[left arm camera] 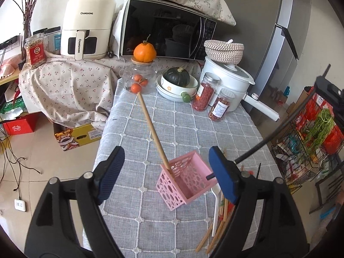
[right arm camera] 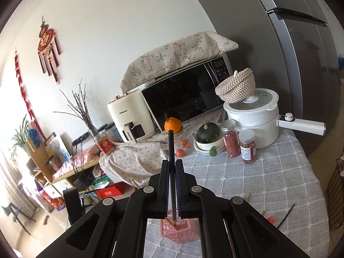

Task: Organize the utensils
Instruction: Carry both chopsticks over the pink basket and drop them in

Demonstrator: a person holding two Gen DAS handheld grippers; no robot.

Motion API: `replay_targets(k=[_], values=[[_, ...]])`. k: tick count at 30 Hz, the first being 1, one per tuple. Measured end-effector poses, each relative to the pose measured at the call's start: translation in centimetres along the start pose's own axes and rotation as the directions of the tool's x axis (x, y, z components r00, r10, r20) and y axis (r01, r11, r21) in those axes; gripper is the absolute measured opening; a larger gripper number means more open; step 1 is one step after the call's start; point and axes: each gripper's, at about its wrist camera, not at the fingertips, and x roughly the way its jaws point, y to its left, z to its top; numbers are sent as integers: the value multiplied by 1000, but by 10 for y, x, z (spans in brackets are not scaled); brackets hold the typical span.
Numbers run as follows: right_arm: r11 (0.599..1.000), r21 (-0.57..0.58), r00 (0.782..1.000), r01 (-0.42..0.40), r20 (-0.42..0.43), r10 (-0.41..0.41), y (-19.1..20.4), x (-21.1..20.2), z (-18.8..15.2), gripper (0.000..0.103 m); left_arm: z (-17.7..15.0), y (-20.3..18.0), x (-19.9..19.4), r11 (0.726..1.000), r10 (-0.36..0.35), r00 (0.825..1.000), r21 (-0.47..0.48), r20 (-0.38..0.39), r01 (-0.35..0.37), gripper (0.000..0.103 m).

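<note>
The left hand-held gripper (left arm camera: 166,175) hangs with its jaws wide apart on either side of the pink basket (left arm camera: 186,182), its pads touching nothing. The basket stands tilted on the grey checked surface (left arm camera: 150,124), and one wooden chopstick (left arm camera: 153,132) leans out of it toward the back. The right hand-held gripper (right arm camera: 172,167) is clamped on a black chopstick (right arm camera: 171,148), whose lower tip hangs over the basket. More chopsticks (left arm camera: 217,230) and a white spoon (left arm camera: 215,206) lie loose just beside the basket.
</note>
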Motion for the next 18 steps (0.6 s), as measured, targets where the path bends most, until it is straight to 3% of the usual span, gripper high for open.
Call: replay_targets(k=[4, 11, 18], values=[[1000, -11, 1000, 21, -13, -21, 3, 23, -7, 5, -6, 2, 4, 1000, 8, 999, 21, -42, -7, 83], [998, 48, 991, 37, -127, -30, -12, 69, -28, 5, -15, 2, 11, 1000, 19, 994, 26, -103, -16, 83], [997, 68, 983, 30, -181, -17, -21, 90, -38, 8, -19, -5, 7, 998, 32, 994, 63, -105, -25, 83]])
